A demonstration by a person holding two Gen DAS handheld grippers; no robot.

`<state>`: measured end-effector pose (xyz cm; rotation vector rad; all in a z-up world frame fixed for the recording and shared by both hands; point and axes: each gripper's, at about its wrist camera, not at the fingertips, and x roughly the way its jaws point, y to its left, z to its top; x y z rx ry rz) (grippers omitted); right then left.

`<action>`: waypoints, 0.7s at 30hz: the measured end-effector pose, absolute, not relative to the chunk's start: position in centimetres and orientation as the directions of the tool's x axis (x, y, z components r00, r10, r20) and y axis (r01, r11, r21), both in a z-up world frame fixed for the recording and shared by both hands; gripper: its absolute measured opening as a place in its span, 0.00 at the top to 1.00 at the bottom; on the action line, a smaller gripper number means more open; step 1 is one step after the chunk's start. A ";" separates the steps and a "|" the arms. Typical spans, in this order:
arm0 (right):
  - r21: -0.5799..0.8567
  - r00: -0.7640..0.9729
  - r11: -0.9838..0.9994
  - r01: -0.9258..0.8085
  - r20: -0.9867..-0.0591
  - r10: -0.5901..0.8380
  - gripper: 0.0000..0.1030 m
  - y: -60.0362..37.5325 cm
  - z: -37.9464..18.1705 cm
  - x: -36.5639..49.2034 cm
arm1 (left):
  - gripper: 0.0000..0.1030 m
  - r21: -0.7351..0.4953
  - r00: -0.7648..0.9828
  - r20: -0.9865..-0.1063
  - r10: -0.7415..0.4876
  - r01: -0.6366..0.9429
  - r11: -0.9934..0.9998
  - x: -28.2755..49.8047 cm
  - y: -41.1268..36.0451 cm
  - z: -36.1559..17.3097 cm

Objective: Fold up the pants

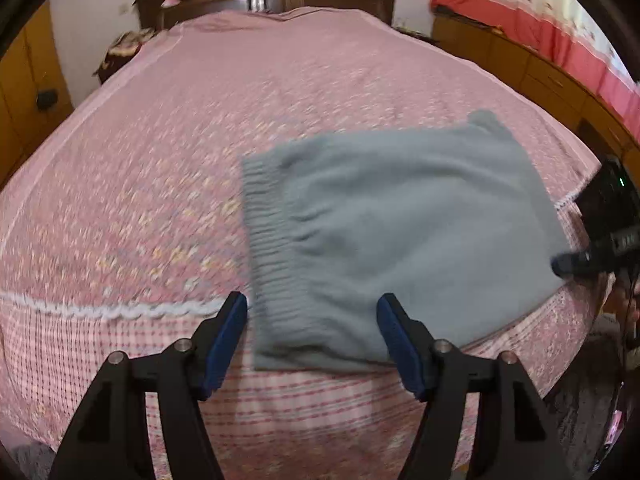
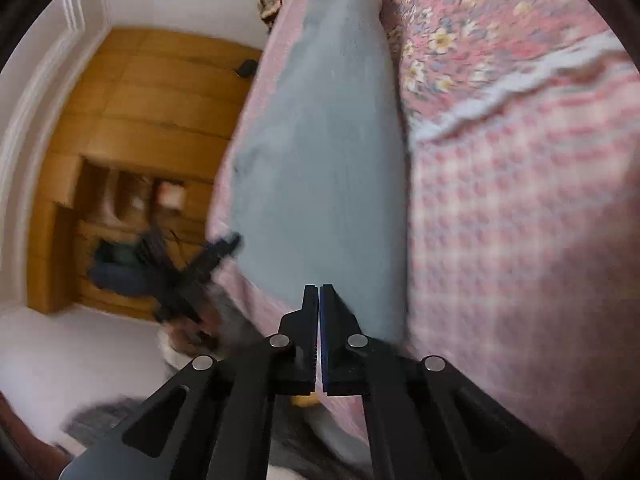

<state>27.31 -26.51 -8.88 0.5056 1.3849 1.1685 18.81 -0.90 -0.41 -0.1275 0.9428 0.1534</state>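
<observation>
The bed (image 1: 168,168) fills nearly everything I see, covered in a pink flowered spread (image 2: 520,208) with a white scalloped trim running near its front edge. Wooden cupboards (image 2: 132,100) stand along the wall beyond it.

On that spread, toward the near right corner, lie the pants (image 1: 400,232), grey-blue and already doubled over into a compact, roughly square bundle. The ribbed waistband (image 1: 272,264) faces my left side, and one corner hangs close to the edge of the bed.

They look soft and fleecy, light, with no stiffness at all, so I judge they will sag and slide wherever I don't support them. The waistband is the thickest, firmest part, and the best place to pinch; a corner of the folded edge would do for the other side.

My left gripper (image 1: 312,340) is spread wide with nothing between its blue pads (image 1: 224,344), hovering just over the waistband end. My right gripper (image 2: 319,292) has its jaws pressed together at the near end of the cloth; whether fabric is actually caught between them I cannot tell.
</observation>
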 end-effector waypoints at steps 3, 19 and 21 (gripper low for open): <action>0.804 -0.192 0.455 -0.383 -0.551 0.812 0.89 -26.7 -7.4 26.6 | 0.30 -0.077 0.573 -0.818 0.055 -0.203 0.976 17.8 0.2 -0.3; 0.778 0.126 0.495 -0.387 -0.488 0.864 1.00 -23.4 -7.1 44.3 | 0.73 -0.293 0.594 -0.769 -0.238 0.004 0.956 31.1 -0.7 -0.8; 0.771 0.236 0.539 -0.340 -0.485 0.842 0.96 -26.0 -6.5 44.7 | 0.73 -0.302 0.612 -0.755 -0.235 -0.007 0.953 30.1 1.2 -1.1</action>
